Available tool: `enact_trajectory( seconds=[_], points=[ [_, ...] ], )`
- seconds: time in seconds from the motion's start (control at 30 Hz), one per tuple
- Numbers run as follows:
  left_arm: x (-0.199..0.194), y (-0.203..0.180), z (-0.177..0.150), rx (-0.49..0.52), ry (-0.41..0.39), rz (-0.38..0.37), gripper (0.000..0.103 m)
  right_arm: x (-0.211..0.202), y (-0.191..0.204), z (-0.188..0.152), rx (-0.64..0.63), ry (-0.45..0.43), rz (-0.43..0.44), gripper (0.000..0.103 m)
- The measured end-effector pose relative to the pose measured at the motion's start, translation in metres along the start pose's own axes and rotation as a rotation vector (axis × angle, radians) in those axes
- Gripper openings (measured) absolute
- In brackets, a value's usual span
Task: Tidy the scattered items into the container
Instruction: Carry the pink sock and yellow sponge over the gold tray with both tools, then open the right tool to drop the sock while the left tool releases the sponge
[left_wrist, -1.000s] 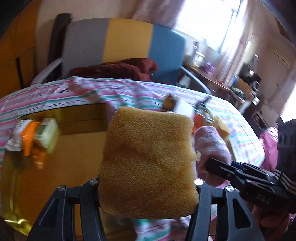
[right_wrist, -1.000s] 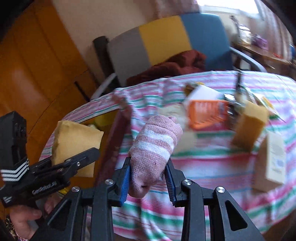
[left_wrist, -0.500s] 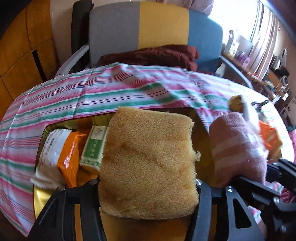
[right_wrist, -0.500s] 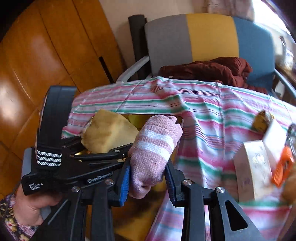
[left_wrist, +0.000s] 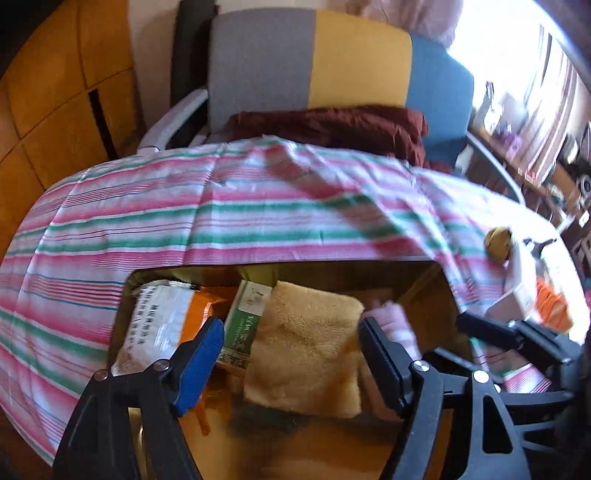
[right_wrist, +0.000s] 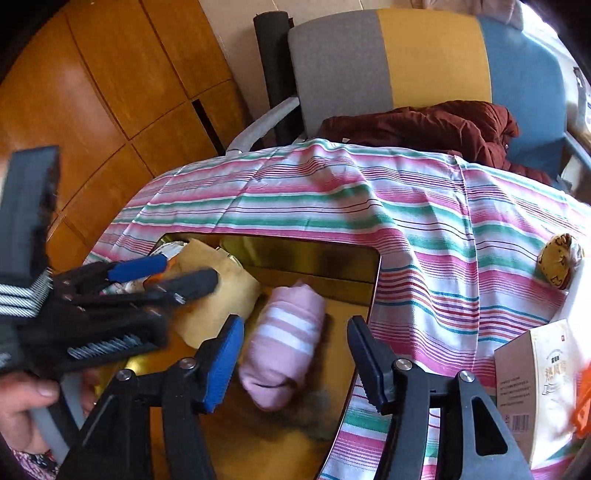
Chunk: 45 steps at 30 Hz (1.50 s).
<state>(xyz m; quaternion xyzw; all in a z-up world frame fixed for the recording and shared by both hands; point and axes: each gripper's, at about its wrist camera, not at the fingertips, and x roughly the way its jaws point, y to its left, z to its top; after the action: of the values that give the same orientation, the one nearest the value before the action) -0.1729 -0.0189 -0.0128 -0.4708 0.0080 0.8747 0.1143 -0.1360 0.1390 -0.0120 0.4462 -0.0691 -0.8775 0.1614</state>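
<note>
A gold metal tin (right_wrist: 306, 258) sits on the striped tablecloth. Inside it lies a yellow sponge (left_wrist: 310, 347), free of my left gripper (left_wrist: 291, 343), which stands open just above it. A rolled pink striped sock (right_wrist: 284, 354) lies on the tin's floor beside the sponge (right_wrist: 221, 295); my right gripper (right_wrist: 295, 354) is open over it, fingers wide apart on either side. The left gripper (right_wrist: 162, 277) shows at the left of the right wrist view, the right one (left_wrist: 517, 343) at the right of the left wrist view. A white packet (left_wrist: 155, 325), an orange packet and a green box (left_wrist: 247, 317) fill the tin's left side.
A beige carton (right_wrist: 535, 384), an orange item (left_wrist: 550, 306) and a small gold-wrapped ball (right_wrist: 557, 266) lie on the cloth right of the tin. A grey, yellow and blue chair (right_wrist: 406, 62) with a dark red garment (right_wrist: 424, 125) stands behind the table. Wooden panels are at left.
Both grippers moved over the tin and opened. The sponge dropped from the left gripper and the pink sock from the right; both now lie inside the tin.
</note>
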Motion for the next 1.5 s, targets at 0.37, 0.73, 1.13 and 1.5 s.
enact_trajectory(
  seconds=[0.37,0.73,1.13,1.5],
  points=[
    [-0.014,0.003,-0.038,-0.004,0.01,0.054,0.07,0.012,0.033,-0.008,-0.138,0.154,-0.065,0.037],
    [0.004,0.01,-0.012,-0.068,-0.004,0.037,0.069,0.052,0.034,0.015,-0.091,0.176,-0.059,0.027],
    [-0.042,0.014,-0.051,-0.249,-0.094,-0.041,0.068,-0.004,0.038,-0.005,-0.127,0.018,-0.045,0.053],
    [-0.071,-0.067,-0.1,-0.189,-0.066,-0.269,0.067,-0.109,-0.038,-0.075,0.125,-0.146,-0.156,0.061]
  ],
)
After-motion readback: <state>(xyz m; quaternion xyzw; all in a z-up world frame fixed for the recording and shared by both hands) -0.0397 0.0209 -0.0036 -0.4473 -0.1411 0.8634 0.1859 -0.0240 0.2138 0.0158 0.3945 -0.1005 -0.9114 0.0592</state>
